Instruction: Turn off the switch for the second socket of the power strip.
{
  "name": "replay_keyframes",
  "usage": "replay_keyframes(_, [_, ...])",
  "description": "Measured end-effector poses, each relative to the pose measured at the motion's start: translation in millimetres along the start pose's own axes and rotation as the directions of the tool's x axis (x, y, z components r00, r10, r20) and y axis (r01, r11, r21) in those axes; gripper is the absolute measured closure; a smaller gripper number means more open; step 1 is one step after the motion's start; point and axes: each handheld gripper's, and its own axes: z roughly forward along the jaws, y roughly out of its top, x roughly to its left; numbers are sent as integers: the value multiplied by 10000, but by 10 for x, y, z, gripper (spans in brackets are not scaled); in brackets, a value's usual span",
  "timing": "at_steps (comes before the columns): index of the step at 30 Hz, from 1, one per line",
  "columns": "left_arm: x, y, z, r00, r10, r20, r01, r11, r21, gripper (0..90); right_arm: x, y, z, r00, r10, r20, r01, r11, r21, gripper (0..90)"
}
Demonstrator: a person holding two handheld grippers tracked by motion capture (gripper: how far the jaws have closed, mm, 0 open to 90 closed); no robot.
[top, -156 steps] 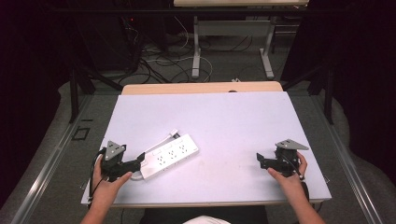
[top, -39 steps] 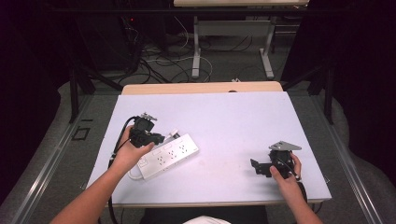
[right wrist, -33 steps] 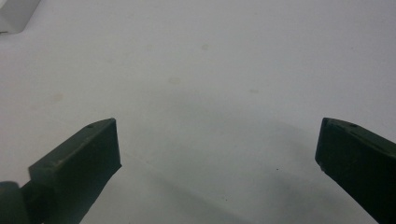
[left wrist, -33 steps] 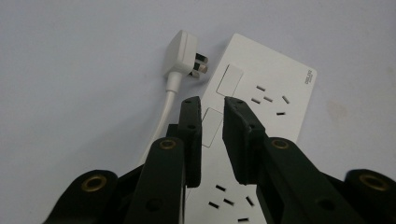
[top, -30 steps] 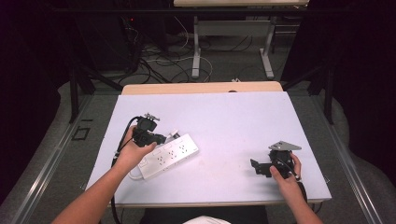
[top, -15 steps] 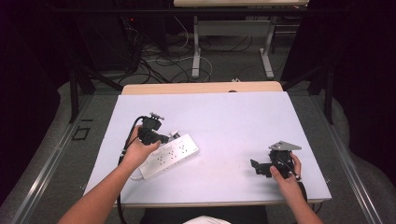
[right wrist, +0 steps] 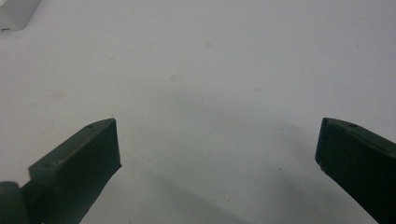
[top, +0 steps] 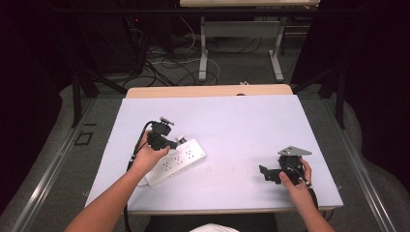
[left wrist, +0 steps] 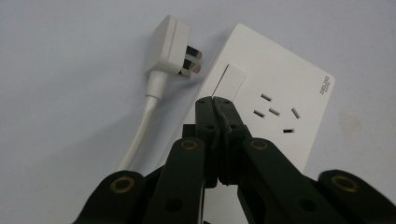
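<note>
White table (top: 241,121), floor cables (top: 164,63) beyond

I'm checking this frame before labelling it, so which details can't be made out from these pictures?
- Left tool: its shut jaws cover the near part of the power strip in the left gripper view; whether they touch the switch is unclear.
- Plug: its cable runs behind the jaws and off the bottom edge.
- Right tool: too small in the high view to read detail.
- Brand print on the strip: too small to read.
</note>
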Motion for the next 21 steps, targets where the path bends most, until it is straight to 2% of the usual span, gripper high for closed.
replay_keyframes(1, [-7, -1, 7, 9999, -94, 38, 94, 9999, 53, 900, -2, 0, 0, 10000, -37, -17, 37, 10000, 0, 0])
replay_keyframes(3, [-9, 4, 25, 10000, 4, 17, -4, 10000, 76, 900, -2, 0, 1, 10000, -35, -18, 35, 10000, 2, 0])
replay_keyframes(7, [-24, 11, 52, 10000, -67, 7, 67, 9998, 174, 900, -5, 0, 3, 10000, -75, 7, 75, 10000, 1, 0])
replay_keyframes(8, [-18, 15, 60, 10000, 63, -31, -63, 9998, 185, 900, -5, 0, 2, 10000, -82, 1, 82, 10000, 7, 0])
replay_keyframes(12, [-24, 19, 85, 10000, 16, -96, -13, 9995, 326, 900, -4, 0, 4, 10000, -98, -21, 98, 10000, 14, 0])
replay_keyframes(21, [-17, 2, 116, 9999, -38, -140, 42, 9994, 341, 900, -1, 0, 4, 9999, -112, -65, 112, 9999, 42, 0])
